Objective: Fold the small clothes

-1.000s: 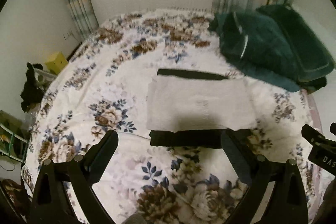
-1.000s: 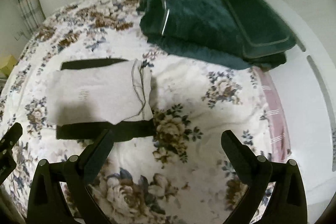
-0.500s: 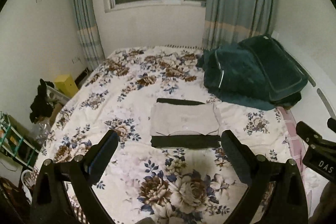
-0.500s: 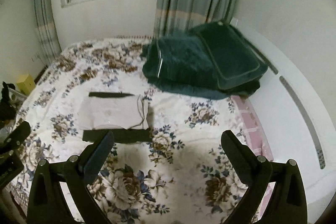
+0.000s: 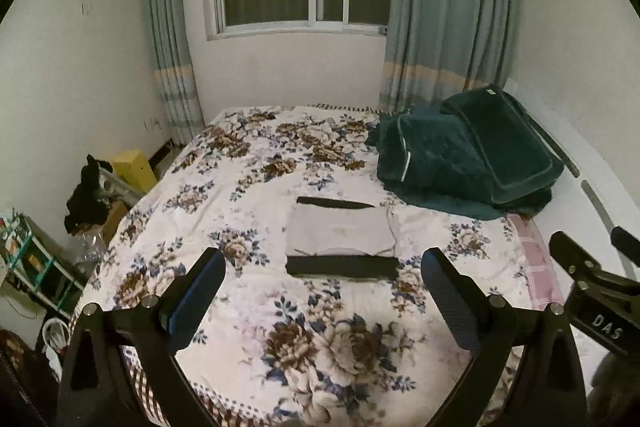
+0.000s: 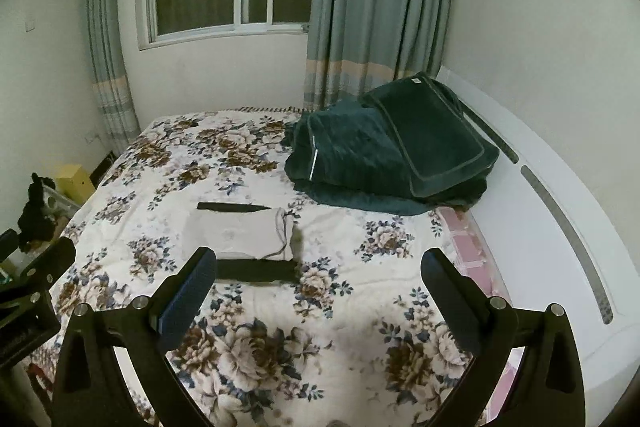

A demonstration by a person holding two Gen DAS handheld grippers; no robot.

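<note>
A folded grey garment (image 5: 342,233) lies flat on a folded black garment (image 5: 342,266) in the middle of the floral bed (image 5: 248,195). Both also show in the right wrist view, grey (image 6: 244,235) on black (image 6: 256,271). My left gripper (image 5: 324,283) is open and empty, held well back from and above the clothes. My right gripper (image 6: 316,281) is open and empty too, to the right of the left one. The right gripper's body shows at the right edge of the left wrist view (image 5: 596,295).
A dark green blanket and pillow pile (image 5: 464,155) lies on the bed's far right. A white headboard (image 6: 532,195) runs along the right. A yellow box (image 5: 134,169), dark clothes and a shelf (image 5: 36,267) stand on the floor at left. Window and curtains behind.
Both grippers have pulled back and up from the folded clothes, which now look small and far. The clothes have not moved. Both grippers stay open.
</note>
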